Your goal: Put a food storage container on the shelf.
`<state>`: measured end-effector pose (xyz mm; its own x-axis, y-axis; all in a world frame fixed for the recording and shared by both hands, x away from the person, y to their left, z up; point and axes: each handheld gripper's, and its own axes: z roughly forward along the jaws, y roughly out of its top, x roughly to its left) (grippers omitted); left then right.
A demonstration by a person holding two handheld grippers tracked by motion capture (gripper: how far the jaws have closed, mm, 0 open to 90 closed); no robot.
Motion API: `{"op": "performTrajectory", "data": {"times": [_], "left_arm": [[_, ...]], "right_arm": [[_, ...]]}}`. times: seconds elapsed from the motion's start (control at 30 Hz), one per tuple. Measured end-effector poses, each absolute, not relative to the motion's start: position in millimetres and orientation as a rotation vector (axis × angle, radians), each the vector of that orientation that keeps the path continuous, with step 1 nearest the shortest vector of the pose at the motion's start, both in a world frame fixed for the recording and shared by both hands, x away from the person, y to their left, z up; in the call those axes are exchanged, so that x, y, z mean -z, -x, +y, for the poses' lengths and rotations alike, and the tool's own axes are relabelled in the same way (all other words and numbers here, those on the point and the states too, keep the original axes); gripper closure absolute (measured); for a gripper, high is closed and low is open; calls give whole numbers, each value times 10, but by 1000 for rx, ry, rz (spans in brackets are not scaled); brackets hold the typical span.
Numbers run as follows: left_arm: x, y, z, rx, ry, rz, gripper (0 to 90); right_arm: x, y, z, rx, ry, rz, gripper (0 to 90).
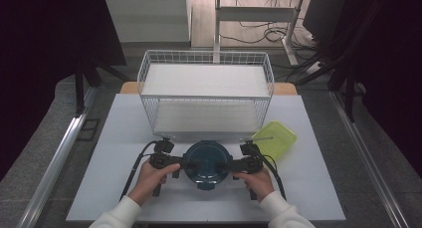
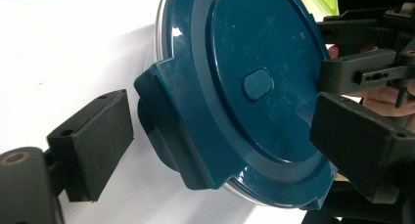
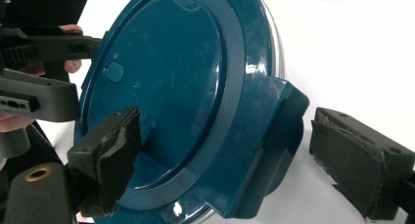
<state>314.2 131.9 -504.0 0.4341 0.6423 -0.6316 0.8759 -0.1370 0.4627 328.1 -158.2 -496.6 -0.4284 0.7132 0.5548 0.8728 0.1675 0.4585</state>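
Both tongs, left tongs [image 1: 180, 164] and right tongs [image 1: 230, 165], spread open and straddling opposite latch tabs of the round clear container with the dark teal plastic lid [image 1: 206, 162], sitting near the front of the white table [image 1: 114, 188]. Looks like the latch-gripping step; next, probably closing on the tabs evenly. Contents hidden under the lid. Further right, flat lime-green plastic lid [image 1: 275, 137]. Beyond, white two-tier wire basket shelf [image 1: 206, 92], both tiers bare.
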Motion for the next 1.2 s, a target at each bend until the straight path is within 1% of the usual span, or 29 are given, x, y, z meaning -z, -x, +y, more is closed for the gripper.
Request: {"op": "performTrajectory", "data": {"times": [0.17,0.3,0.4,0.47,0.5,0.6,0.73,0.87,1.0,1.2], "left_arm": [[5082,-3146,1301,399,-1861,1301,96],[5111,-3157,1284,425,-1849,1306,156],[5110,-3163,1289,432,-1846,1319,172],[5110,-3171,1300,445,-1835,1329,194],[5110,-3171,1300,446,-1834,1331,198],[5087,-3157,1300,439,-1833,1335,213],[5050,-3121,1315,421,-1831,1319,264],[5025,-3082,1310,400,-1829,1316,276],[4990,-3038,1313,385,-1804,1316,321],[4945,-2993,1302,338,-1799,1304,341]], "right_arm": [[4994,-3285,-1561,1096,1527,-2195,116],[5034,-3296,-1530,1082,1514,-2148,114],[5047,-3307,-1522,1081,1509,-2127,125],[5039,-3312,-1531,1084,1515,-2124,154],[5027,-3324,-1556,1089,1531,-2104,184],[5027,-3330,-1585,1089,1529,-2087,205],[5017,-3305,-1623,1107,1562,-2047,237],[4986,-3271,-1630,1110,1565,-2054,255],[4961,-3231,-1664,1120,1583,-2027,282],[4918,-3183,-1691,1122,1597,-2014,313]]}}
